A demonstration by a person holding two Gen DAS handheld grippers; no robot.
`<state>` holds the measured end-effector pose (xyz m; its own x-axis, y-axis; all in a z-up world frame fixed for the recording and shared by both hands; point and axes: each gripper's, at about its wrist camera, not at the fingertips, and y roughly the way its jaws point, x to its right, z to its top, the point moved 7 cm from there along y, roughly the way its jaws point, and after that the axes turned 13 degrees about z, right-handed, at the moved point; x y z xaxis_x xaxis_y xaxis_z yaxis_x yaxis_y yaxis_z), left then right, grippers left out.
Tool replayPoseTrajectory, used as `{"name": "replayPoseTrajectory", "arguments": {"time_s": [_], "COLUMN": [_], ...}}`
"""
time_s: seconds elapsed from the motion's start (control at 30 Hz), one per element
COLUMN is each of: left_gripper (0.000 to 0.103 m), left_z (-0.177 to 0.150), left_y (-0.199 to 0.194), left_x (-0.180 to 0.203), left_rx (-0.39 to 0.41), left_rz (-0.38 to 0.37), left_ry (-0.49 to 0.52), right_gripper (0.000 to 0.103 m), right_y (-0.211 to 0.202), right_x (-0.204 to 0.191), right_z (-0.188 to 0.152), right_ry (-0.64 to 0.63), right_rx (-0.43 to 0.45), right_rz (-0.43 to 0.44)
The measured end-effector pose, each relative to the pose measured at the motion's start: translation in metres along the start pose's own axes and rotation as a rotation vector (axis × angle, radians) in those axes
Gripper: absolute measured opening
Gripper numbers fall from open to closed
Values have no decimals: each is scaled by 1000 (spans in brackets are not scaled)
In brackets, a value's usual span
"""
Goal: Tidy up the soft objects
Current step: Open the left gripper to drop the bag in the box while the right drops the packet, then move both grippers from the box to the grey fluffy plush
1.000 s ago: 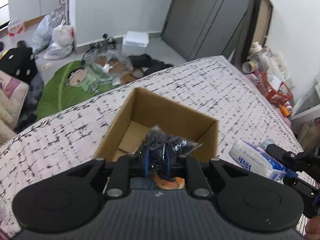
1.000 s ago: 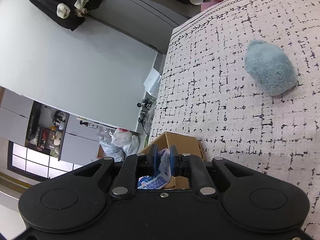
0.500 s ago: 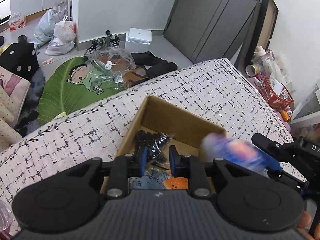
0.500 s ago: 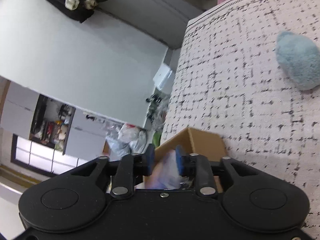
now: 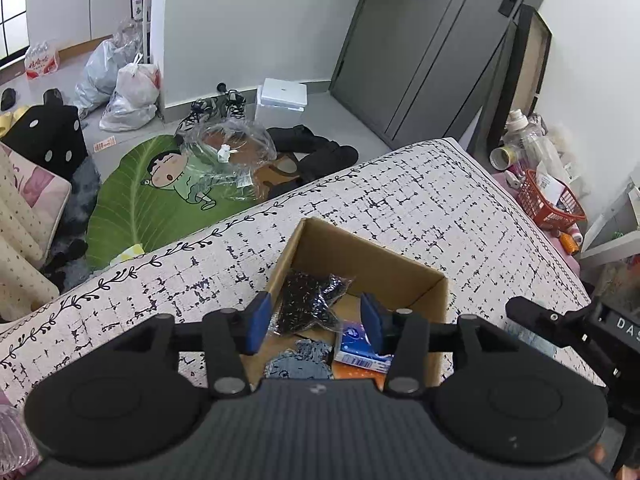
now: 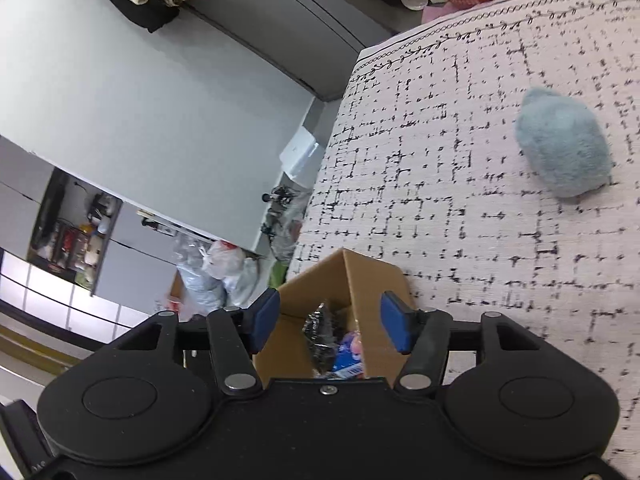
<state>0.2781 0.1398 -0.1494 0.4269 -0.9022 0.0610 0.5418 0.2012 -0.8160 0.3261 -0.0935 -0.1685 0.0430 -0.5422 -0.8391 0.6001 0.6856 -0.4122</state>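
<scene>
Both the left gripper (image 5: 314, 326) and right gripper (image 6: 330, 326) hang over the cardboard box (image 5: 404, 276) on the bed (image 5: 420, 200), jaws spread wide, holding nothing. The tissue pack (image 5: 358, 346) lies inside, long axis toward the near right corner. The blue plush (image 6: 562, 144) sits well apart, far right; a shallow pinch on its fur could slip.

Brown cardboard box (image 5: 362, 252) on a white bedspread (image 5: 420, 200) with black crosshatch; fluffy pale-blue plush (image 6: 564, 148); blue-white tissue pack (image 5: 358, 346), I think.
</scene>
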Motion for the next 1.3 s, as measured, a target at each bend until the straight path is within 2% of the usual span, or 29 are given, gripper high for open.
{"name": "replayPoseTrajectory", "arguments": {"time_s": [0.1,0.13,0.23,0.4,0.7,1.13,1.3], "left_gripper": [51,55,66,72,73,73,73], "left_z": [-3,-3,-6,-11,-21,-38,-43], "left_y": [-6,-7,-14,-22,-34,-44,-45], "left_x": [6,8,15,32,69,133,156], "left_rx": [6,8,26,37,46,51,54], "left_rz": [0,0,5,8,7,-6,-8], "left_ry": [12,17,28,52,84,137,159], "right_gripper": [72,76,81,90,90,90,91], "right_y": [-9,-12,-22,-42,-81,-126,-143], "right_x": [-3,-4,-7,-5,3,48,53], "right_z": [1,2,7,15,30,58,70], "right_ry": [-29,-41,-77,-111,-126,-75,-95], "right_rx": [7,12,20,36,60,123,163], "right_rz": [-23,-28,-41,-75,-67,-173,-172]}}
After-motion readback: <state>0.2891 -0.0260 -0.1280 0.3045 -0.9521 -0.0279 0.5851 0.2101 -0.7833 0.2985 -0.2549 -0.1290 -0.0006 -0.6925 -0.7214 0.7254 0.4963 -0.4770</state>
